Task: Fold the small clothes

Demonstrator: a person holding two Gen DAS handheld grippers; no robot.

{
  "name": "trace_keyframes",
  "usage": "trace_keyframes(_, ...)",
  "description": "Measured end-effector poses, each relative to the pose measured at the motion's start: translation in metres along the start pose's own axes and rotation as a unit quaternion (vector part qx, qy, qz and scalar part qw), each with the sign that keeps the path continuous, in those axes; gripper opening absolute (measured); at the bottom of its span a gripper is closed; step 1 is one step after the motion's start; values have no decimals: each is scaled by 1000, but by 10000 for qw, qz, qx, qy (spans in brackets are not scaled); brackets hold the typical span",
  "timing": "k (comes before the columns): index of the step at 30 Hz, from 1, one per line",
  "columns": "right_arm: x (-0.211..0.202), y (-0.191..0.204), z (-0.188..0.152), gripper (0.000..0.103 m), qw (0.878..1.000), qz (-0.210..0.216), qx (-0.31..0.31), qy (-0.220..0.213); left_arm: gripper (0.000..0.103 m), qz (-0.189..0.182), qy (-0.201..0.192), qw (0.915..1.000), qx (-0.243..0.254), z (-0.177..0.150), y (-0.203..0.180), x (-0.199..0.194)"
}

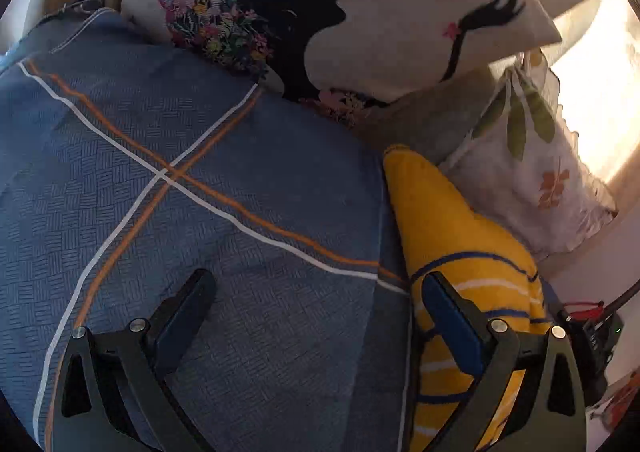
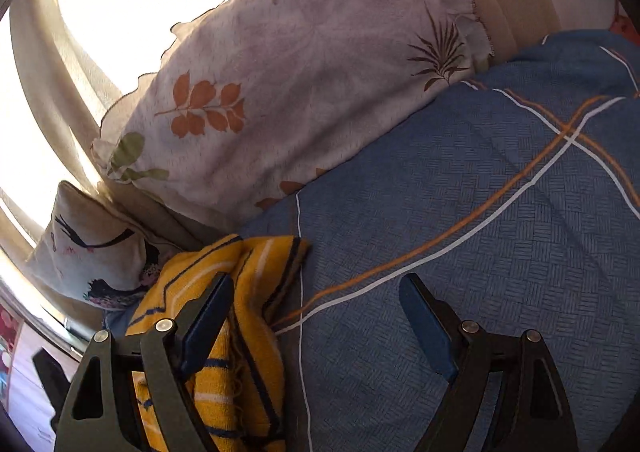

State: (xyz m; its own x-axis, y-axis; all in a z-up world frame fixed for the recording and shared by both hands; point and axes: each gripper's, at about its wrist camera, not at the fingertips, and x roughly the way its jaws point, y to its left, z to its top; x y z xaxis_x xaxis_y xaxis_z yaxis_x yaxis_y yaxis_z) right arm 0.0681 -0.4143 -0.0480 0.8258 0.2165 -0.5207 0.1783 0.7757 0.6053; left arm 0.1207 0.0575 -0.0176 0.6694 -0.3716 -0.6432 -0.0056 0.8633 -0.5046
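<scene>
Presently, left gripper [image 1: 320,292] jaws wide over the blue bedsheet [image 1: 200,156]; right gripper [image 2: 316,296] jaws wide, empty; yellow striped garment [image 2: 240,280] bunched beneath its left jaw.

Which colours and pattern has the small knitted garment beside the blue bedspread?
Small knitted garment: yellow with thin dark-blue and white stripes, clearest in the right wrist view.

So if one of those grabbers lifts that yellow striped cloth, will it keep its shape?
Probably not. The yellow striped cloth already lies bunched and creased on the blue bedspread, so it likely droops. Its fuzzy knit looks grippy, probably not slippery.
</scene>
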Motion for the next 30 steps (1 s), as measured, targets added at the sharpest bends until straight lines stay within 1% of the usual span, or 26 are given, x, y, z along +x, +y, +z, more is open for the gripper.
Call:
trace_keyframes(2, 5, -9, 2, 89, 9996, 31, 276, 105, 102, 69, -1, 10000, 25, 0, 2, 2)
trace_keyframes(3, 7, -12, 2, 89, 9993, 23, 353, 130, 102, 159, 11, 9998, 128, -1, -1, 5)
trace_keyframes(4, 7, -11, 2, 88, 9994, -3, 319, 125, 102, 308, 32, 9992, 264, -2, -6, 7)
trace_keyframes(6, 10, -4, 1, 89, 9995, -197, 140, 183, 102, 638, 148, 9963, 559, -4, -17, 15)
trace_keyframes(9, 15, 1, 1, 90, 9991, -348, -3, 244, 103, 928, 284, 9921, 792, -4, -25, 22)
trace_keyframes(11, 18, 4, 1, 91, 9987, -423, -85, 260, 103, 1188, 402, 9869, 1017, -5, -32, 28)
trace_keyframes(14, 27, 14, 0, 98, 9967, -586, -385, 397, 103, 1372, 466, 9829, 1140, -6, -36, 32)
trace_keyframes(16, 33, 23, -1, 103, 9938, -765, -624, 519, 103, 1421, 481, 9818, 1167, -5, -37, 35)
trace_keyframes(18, 37, 28, -2, 103, 9912, -914, -764, 576, 103, 1446, 485, 9812, 1181, -5, -37, 36)
trace_keyframes(20, 38, 28, -3, 103, 9910, -913, -786, 585, 103, 1397, 456, 9825, 1141, -5, -35, 36)
trace_keyframes(22, 38, 26, -2, 103, 9924, -820, -732, 554, 103, 1310, 393, 9850, 1051, -6, -31, 33)
trace_keyframes(26, 32, 15, -2, 103, 9966, -482, -494, 443, 103, 1033, 214, 9914, 779, -6, -23, 22)
trace_keyframes(30, 26, 4, -1, 103, 9991, -121, -246, 334, 103, 916, 68, 9940, 593, -8, -18, 12)
